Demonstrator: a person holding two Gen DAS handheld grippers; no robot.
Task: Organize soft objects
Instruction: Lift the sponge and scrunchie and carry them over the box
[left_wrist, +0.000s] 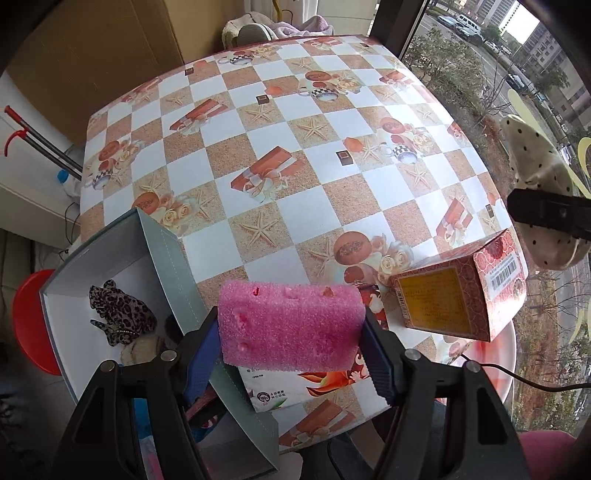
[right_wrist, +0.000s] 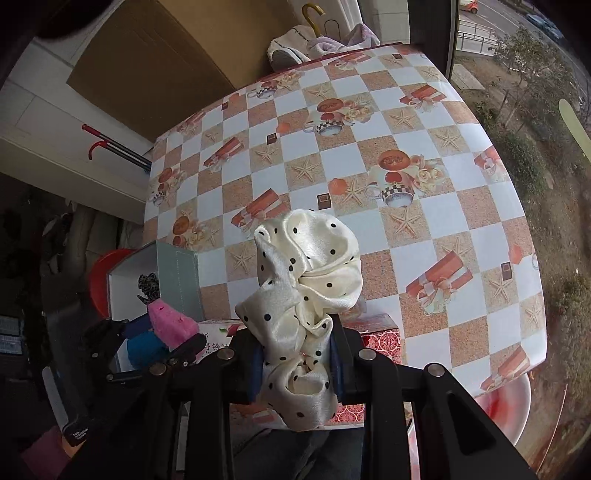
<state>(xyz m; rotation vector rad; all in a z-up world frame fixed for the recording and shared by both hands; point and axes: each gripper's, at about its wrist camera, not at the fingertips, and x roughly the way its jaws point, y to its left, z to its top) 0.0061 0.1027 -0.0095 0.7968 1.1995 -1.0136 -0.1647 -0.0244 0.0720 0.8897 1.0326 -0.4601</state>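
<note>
My left gripper (left_wrist: 291, 332) is shut on a pink foam sponge (left_wrist: 290, 326) and holds it above the table's near edge, just right of an open grey box (left_wrist: 166, 254). The box holds a leopard-print scrunchie (left_wrist: 122, 312) and a beige soft item. My right gripper (right_wrist: 297, 360) is shut on a cream polka-dot satin scrunchie (right_wrist: 308, 280), held above the near edge. In the left wrist view that scrunchie (left_wrist: 535, 173) hangs at the far right. In the right wrist view the left gripper with the sponge (right_wrist: 170, 321) is at lower left by the box (right_wrist: 177, 280).
A red patterned carton (left_wrist: 461, 295) lies on the checkered tablecloth (left_wrist: 295, 147) near the right front corner; it also shows under the scrunchie in the right wrist view (right_wrist: 380, 338). A red stool (left_wrist: 31, 321) stands left of the box. A window runs along the right.
</note>
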